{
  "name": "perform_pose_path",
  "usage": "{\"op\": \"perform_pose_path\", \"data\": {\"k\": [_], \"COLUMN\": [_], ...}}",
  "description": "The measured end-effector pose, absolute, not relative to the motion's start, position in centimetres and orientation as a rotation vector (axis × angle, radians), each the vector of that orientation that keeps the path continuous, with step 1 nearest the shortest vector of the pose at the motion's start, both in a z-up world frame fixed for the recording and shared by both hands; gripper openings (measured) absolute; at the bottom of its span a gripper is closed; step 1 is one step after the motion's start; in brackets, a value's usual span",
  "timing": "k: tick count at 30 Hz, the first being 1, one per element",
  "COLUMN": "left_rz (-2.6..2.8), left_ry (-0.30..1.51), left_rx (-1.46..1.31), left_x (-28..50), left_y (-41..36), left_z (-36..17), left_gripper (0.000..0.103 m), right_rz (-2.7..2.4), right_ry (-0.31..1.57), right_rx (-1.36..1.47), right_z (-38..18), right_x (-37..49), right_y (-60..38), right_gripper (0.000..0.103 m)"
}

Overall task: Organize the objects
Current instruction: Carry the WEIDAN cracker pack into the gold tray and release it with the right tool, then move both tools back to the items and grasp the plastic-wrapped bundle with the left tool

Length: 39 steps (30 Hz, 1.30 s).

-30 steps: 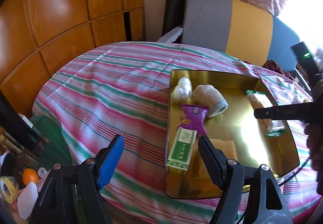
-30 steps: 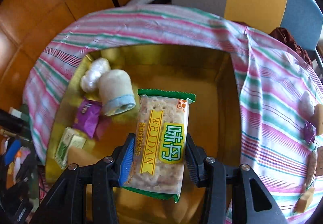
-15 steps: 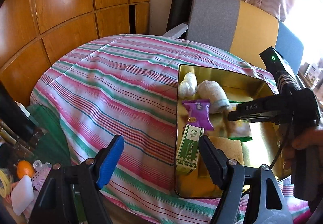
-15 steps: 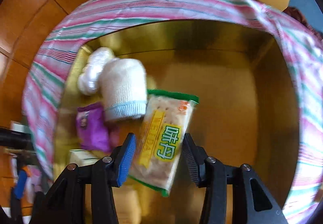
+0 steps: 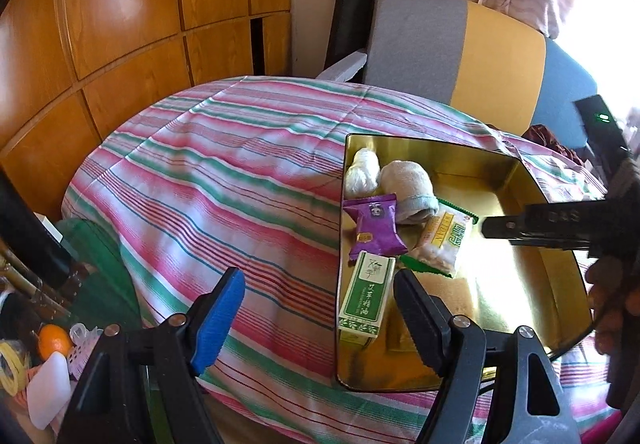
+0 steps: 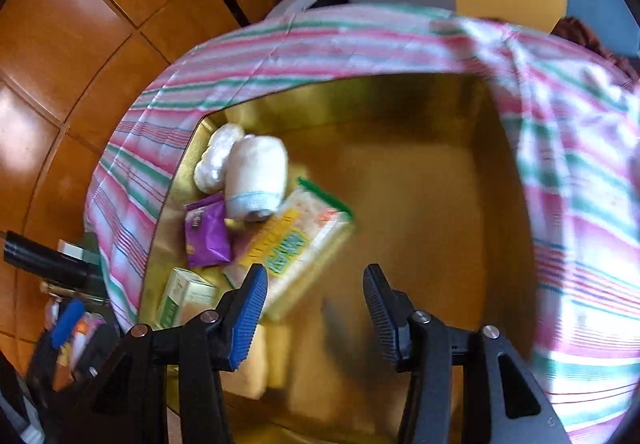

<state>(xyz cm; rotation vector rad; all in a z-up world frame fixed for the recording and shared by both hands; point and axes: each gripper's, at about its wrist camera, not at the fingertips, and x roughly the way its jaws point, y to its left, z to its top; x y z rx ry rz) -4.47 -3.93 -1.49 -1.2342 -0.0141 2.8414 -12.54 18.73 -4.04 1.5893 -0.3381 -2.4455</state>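
Holding perhaps six items, one gold tray (image 5: 516,179); two claws gape.

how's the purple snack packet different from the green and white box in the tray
The purple snack packet is a soft, crinkly foil pouch with crimped ends; the green and white box is a rigid carton with flat faces and sharp edges. The packet is squat and nearly square, the box long and narrow. The packet lies farther from the left gripper, next to the rolled white cloth; the box lies nearest that gripper. Both lie flat along the left side of the gold tray.
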Motion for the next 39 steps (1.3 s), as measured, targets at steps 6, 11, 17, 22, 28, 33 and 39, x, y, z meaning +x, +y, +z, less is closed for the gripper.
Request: {"op": "perform_pose_path", "data": {"k": [6,11,17,22,28,33,39], "left_rz": [2.832,2.819,2.805,2.782,2.723,2.651,2.550], "left_ry": [0.018,0.060,0.123,0.165,0.217,0.247,0.276], "left_rx": [-1.198,-1.172,-1.136,-1.110,-1.086,-1.070,-1.044], "left_x": [-3.9,-3.5,-3.0,-3.0,-3.5,-4.0,-4.7], "left_y": [-2.4,-0.9,0.9,2.5,5.2,8.3,12.9], "left_z": [-0.8,-0.2,0.5,0.9,1.4,1.8,2.6], "left_gripper": [0.077,0.078,0.078,0.078,0.078,0.078,0.078], "right_rz": [-2.582,-2.647,-2.708,-2.766,-2.856,-2.938,-3.032], "right_ry": [-0.185,-0.119,-0.091,-0.105,-0.160,-0.234,-0.392], "right_rx": [1.482,1.422,1.380,1.381,1.439,1.541,1.644], "right_z": [-2.0,-0.9,-0.1,0.5,0.6,0.0,-0.4], "right_x": [-9.7,-7.8,-6.1,-4.9,-3.5,-2.2,0.2], "right_y": [20.8,22.0,24.1,27.3,32.7,38.2,45.4], "right_gripper": [0.050,0.050,0.050,0.050,0.050,0.050,0.050]}}
